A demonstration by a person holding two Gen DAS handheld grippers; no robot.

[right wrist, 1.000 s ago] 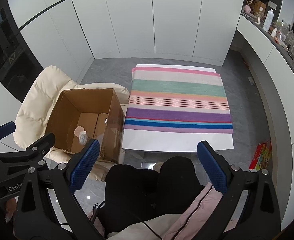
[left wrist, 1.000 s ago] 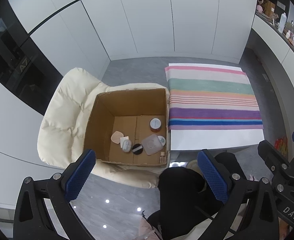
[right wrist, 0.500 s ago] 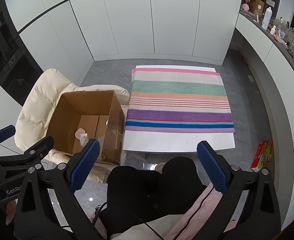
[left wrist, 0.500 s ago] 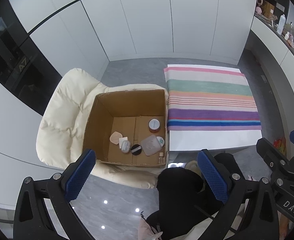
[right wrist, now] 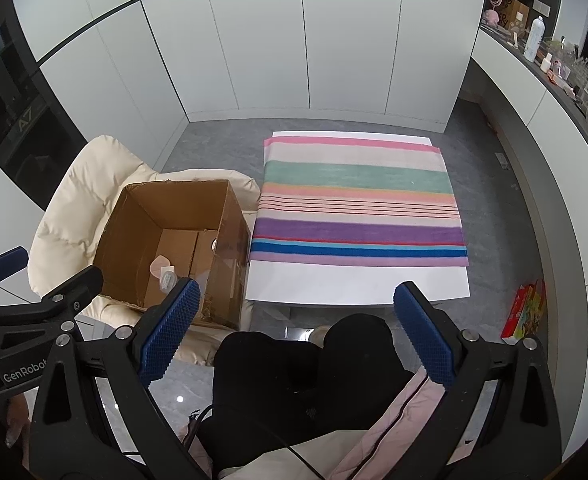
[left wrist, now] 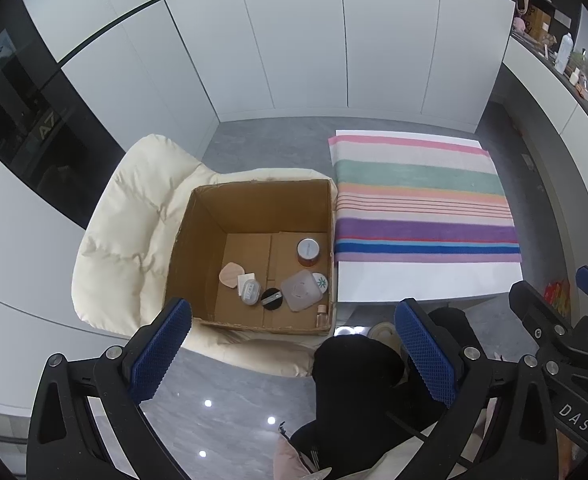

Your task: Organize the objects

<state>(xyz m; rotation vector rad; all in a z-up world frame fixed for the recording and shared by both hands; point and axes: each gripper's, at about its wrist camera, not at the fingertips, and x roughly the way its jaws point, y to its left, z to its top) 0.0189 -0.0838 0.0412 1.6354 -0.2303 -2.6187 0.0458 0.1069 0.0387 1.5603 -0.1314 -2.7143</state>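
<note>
Small items are sitting loose on the floor of the cardboard box [left wrist: 253, 216]: round-lid jar [left wrist: 308, 249] near the box's right wall, translucent square container [left wrist: 301, 290] just in front of it, green-logo disc [left wrist: 320, 281] tucked against that container, black compact [left wrist: 271, 298], grey case [left wrist: 249, 290], pink puff [left wrist: 229, 274] toward the box's middle, tiny bottle [left wrist: 322, 314] in the near-right corner.

The box is resting on a cream padded chair [left wrist: 133, 224], its right wall just beside the striped cloth [left wrist: 422, 204] on the white table [left wrist: 426, 280]. The cloth is bare.

Left gripper [left wrist: 294, 344] is hanging above the box's near edge, jaws spread wide, gripping nothing. Right gripper [right wrist: 294, 320] is hanging over the table's near edge, right of the box, jaws also wide, empty.

Risks as I'm reading it:
- Deep box walls: fingers going in at an angle are likely clipping the rim or right wall, and the soft chair is letting the box tip or slide.
- Items are clustered and touching, so closing on one is likely nudging its neighbours.
- Flat compact and disc are offering little edge; pads may be slipping off.
- The corner bottle is leaving no finger room on two sides.
- The person's knees [right wrist: 334, 344] are sitting under both grippers, limiting the approach.
</note>
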